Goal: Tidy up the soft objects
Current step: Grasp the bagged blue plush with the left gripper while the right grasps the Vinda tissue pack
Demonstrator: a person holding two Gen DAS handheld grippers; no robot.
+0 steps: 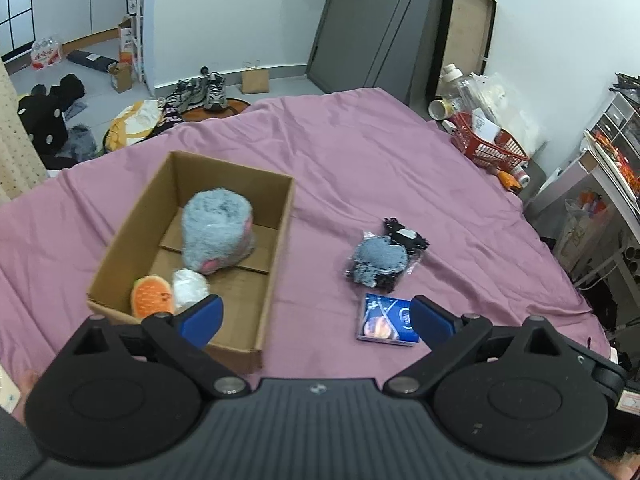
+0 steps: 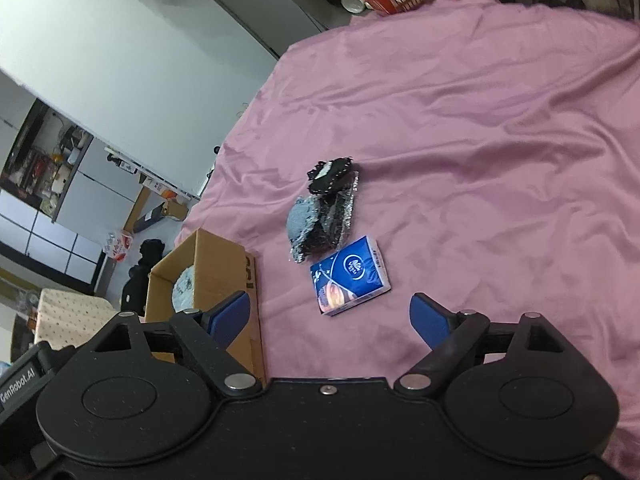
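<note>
- On the bed [image 1: 360, 152], covered in a pink sheet, a cardboard box [image 1: 276, 240] sat toward the left side, and it already had a fuzzy grey plush [image 1: 218, 232], an orange slice-shaped toy [image 1: 151, 295] and a white crinkly bundle [image 1: 190, 286] inside.
- Out on the sheet to the right of the box were the leftovers: a blue tissue pack [image 2: 350, 276], with a grey-and-black bundle in clear wrap [image 2: 320, 220] touching its far corner, or close to it.
- The left gripper [image 1: 318, 318] was wide open and holding nothing, hovering over the near end of the bed between the box and the pack.
- The right gripper [image 2: 330, 318] was also spread open and empty, lined up just short of the tissue pack, which sat pretty much centred between its blue pads [image 2: 430, 320].
- My guess for the step: grab the tissue pack and drop it in the box. Since it lay skewed, I'd twist the wrist so the pads meet its long flat sides, come down low to the sheet, and squeeze gently because it'll squish.
- Watch that the far pad doesn't snag the plastic wrap next door or pinch up the sheet.
- The box had free floor at its near right corner, so that looked like the easy spot.
</note>
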